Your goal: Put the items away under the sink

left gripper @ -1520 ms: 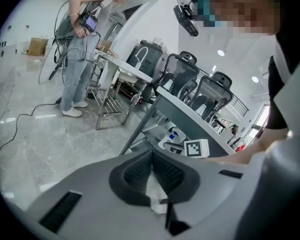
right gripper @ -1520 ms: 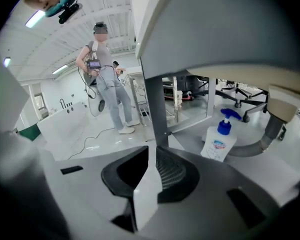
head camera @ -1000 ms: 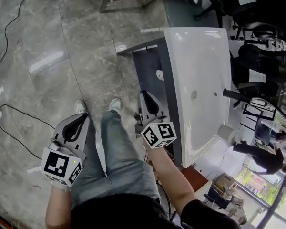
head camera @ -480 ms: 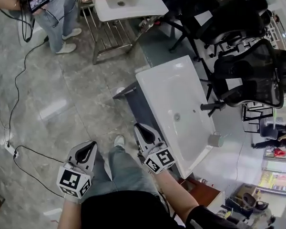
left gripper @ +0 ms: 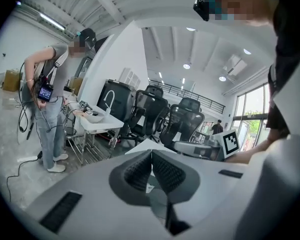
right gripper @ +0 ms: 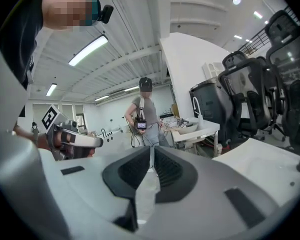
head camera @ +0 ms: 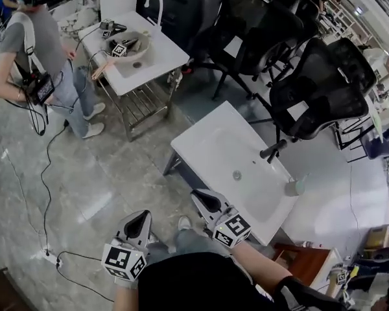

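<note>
The grey marble floor (head camera: 84, 167) fills most of the head view, with black office chairs (head camera: 311, 89) crowded at the far side. The white sink (head camera: 236, 167) sits just ahead of me. From this steep angle I only see its basin, black tap (head camera: 272, 151) and a sliver of the dark cabinet (head camera: 176, 164) below it, so the space under the sink is hidden. I cannot tell whether the items are in there, and none lie on the floor by the cabinet. A second sink table (head camera: 149, 57) stands well apart with a bowl and bits on it, and a person (head camera: 39, 50) beside it tends a handheld screen, a cable (head camera: 45, 193) trailing from there across the floor. My left gripper (left gripper: 151, 159) has its pads pressed together with nothing between them. The right gripper (right gripper: 152, 156) is closed to a hairline gap, also empty. Both are held close to my body, pointing out nearly level, which reads as a carrying or resting pose, not a reach. A small cup (head camera: 295, 186) stands on the sink's rim by the tap, untouched. I judge that I am either finished or between items.
</note>
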The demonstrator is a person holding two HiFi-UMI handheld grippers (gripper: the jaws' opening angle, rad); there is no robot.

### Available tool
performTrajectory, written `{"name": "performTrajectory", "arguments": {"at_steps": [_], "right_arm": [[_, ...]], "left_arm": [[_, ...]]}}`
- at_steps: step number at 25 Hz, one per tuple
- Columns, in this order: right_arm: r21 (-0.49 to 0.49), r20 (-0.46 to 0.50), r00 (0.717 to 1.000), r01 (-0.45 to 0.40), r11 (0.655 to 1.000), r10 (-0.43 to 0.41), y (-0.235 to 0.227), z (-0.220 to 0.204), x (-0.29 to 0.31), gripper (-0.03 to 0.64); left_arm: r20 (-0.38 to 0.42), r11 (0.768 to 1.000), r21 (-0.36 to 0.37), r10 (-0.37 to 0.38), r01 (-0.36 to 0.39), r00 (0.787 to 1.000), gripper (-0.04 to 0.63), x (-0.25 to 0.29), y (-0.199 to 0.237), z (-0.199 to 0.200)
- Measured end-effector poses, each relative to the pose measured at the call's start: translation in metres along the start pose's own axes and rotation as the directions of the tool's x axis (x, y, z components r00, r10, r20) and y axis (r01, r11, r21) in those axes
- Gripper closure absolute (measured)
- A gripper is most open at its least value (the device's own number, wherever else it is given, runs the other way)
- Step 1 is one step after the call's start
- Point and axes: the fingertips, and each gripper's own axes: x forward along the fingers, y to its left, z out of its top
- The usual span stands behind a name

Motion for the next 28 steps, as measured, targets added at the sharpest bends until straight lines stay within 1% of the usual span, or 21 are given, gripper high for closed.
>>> {"name": "performTrajectory", "arguments": {"at_steps": [2,4,8,12,17,22,25,28], "right_arm": [[0.006,0.017,1.000,0.007,1.000,-0.007,0.001,0.018,-0.010,0.569],[0.028,0.041,0.999,0.026,0.999,-0.027,-0.001,0.034,-0.021,0.569],[0.086,0.080,0.993,0.084,0.993,-0.090,-0.018,0.055,-0.043,0.569],[0.080,0.113,0.979,0.162,0.984,-0.170,-0.033,0.069,-0.069,0.569],[0.102,0.163,0.949,0.256,0.961,-0.270,-0.055,0.080,-0.110,0.569],[0.086,0.160,0.918,0.354,0.931,-0.363,-0.065,0.076,-0.151,0.569],[0.094,0.149,0.894,0.413,0.906,-0.423,-0.072,0.067,-0.174,0.569],[0.110,0.143,0.874,0.453,0.885,-0.465,-0.077,0.061,-0.196,0.569]], "left_arm": [[0.018,1.000,0.007,-0.015,0.015,1.000,0.572,0.000,-0.010,0.015],[0.017,0.999,0.032,-0.031,0.031,0.999,0.572,0.002,-0.018,0.028],[0.001,0.994,0.092,-0.065,0.065,0.998,0.572,0.011,-0.027,0.046],[-0.014,0.986,0.118,-0.115,0.116,0.993,0.572,0.025,-0.038,0.056],[-0.031,0.969,0.159,-0.188,0.191,0.982,0.572,0.053,-0.064,0.070],[-0.066,0.943,0.190,-0.266,0.273,0.962,0.572,0.078,-0.092,0.078],[-0.083,0.927,0.197,-0.310,0.320,0.947,0.572,0.090,-0.109,0.077],[-0.100,0.912,0.205,-0.342,0.355,0.934,0.572,0.100,-0.128,0.072]]}}
